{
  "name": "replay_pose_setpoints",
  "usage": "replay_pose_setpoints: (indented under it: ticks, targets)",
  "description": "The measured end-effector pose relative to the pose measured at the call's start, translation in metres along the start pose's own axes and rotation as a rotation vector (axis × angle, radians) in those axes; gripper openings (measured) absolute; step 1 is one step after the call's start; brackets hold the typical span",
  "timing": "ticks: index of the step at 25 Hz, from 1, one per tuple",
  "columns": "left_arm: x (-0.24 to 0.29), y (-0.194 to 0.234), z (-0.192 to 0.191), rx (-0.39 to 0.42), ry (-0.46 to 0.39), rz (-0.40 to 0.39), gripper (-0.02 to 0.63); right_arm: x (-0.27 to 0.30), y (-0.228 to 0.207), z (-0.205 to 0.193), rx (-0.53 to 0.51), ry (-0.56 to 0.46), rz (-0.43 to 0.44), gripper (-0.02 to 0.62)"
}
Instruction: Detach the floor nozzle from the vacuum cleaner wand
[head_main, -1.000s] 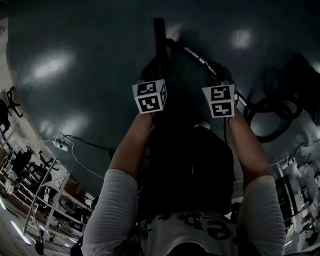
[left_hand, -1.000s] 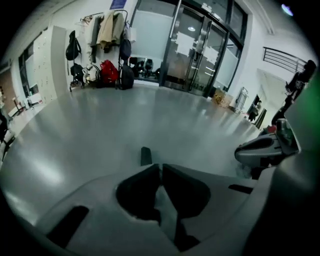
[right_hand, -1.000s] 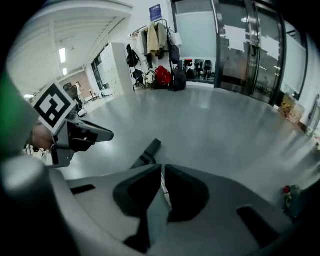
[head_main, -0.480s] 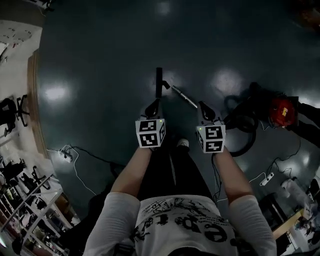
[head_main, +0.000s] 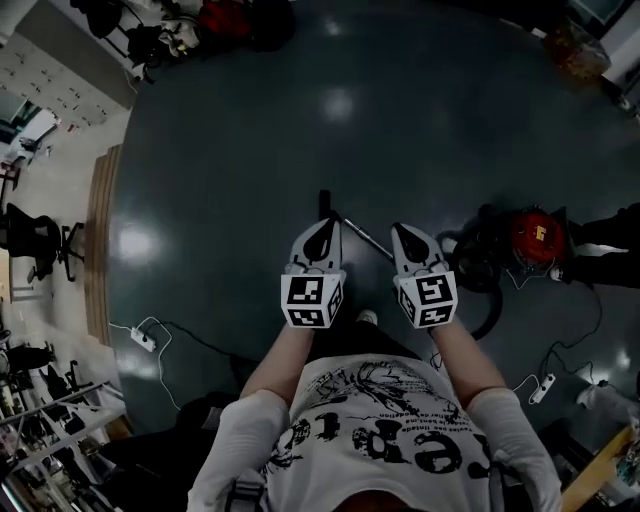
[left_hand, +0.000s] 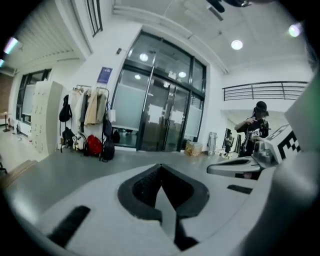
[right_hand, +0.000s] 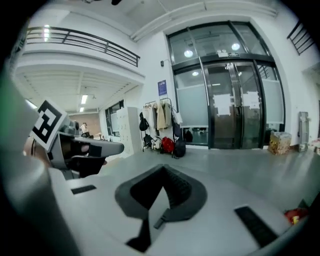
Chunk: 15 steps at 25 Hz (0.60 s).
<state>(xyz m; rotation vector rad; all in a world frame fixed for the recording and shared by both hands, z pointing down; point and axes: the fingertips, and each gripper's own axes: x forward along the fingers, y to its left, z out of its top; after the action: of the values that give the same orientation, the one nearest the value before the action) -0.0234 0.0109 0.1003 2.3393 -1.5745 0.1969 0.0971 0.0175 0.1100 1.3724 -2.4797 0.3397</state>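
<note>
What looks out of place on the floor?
The thin silver metal wand lies slanted on the dark floor beside the long black floor nozzle, left of the red vacuum cleaner. Nothing looks spilled or broken.

The wand (head_main: 365, 238) is hidden at its four o'clock end behind the right gripper (head_main: 406, 230). The floor nozzle (head_main: 322, 203), at its ten o'clock end, is too small and dark to tell if joined.

Wand (head_main: 362, 236) on floor (head_main: 230, 150), between left claw (head_main: 322, 226) and right claw (head_main: 406, 232) (side by side); vacuum cleaner (head_main: 530, 238) right of both.
</note>
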Motion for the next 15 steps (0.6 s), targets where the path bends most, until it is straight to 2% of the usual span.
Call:
replay_pose_setpoints:
  ticks: [3,6,11,15]
  targets:
    - [-0.057,-0.021,0.016,-0.026,-0.085,0.043,0.005,-0.050,0.027,0.013,-0.020,-0.064,0.033,0.003]
    - [-0.093,-0.042,0.020,-0.049,-0.121,0.052,0.005,-0.088,0.055,0.029,-0.031,-0.132,0.095,0.003]
    - [-0.157,-0.070,0.018,0.010,-0.178,0.023,0.005,-0.140,0.086,0.033,-0.071,-0.191,0.088,0.003]
    - [-0.236,-0.077,0.027,0.137,-0.282,0.086,0.005,-0.189,0.114,0.024,-0.082,-0.201,0.046,0.003]
